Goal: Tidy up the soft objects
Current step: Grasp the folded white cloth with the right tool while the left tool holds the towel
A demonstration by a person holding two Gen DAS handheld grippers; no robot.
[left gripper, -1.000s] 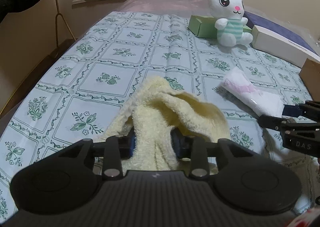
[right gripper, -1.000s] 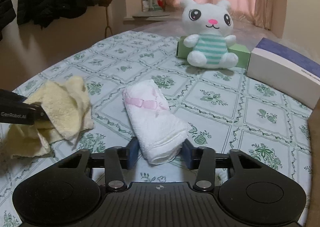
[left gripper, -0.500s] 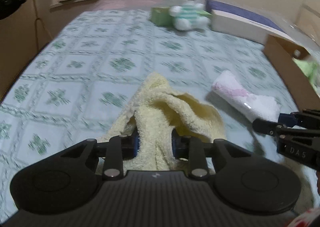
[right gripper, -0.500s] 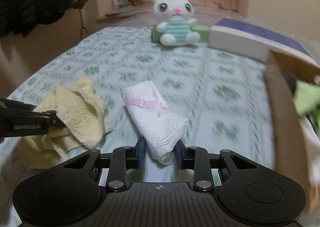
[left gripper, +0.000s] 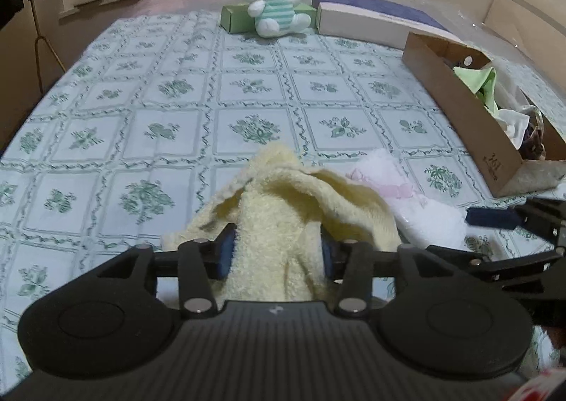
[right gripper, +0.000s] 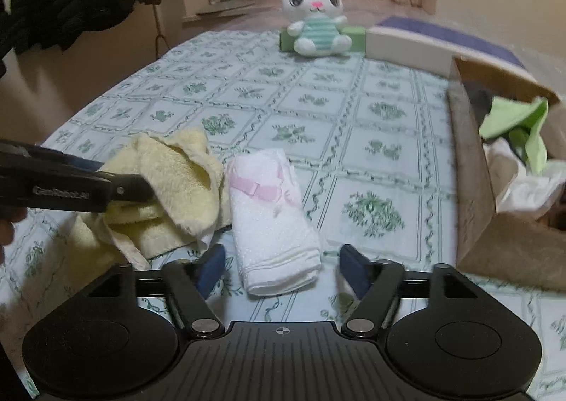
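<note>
Right gripper [right gripper: 279, 266] fingers spreading wide, clear of the rolled white towel [right gripper: 272, 220] lying on the bed [right gripper: 371, 110] between them, long axis running away from the fingers, pink-ribbon end far. Left gripper [left gripper: 276, 252] fingers also easing apart, the crumpled yellow towel [left gripper: 283, 213] bunched between and seemingly still touching them. Half a second ago both towels were pinched tight; the cardboard box [right gripper: 470, 188] of cloths now sits closer on the right.

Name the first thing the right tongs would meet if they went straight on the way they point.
Most likely the white towel, lying between the opening right tongs, clear of both pads. Depth past it is unclear.
</note>
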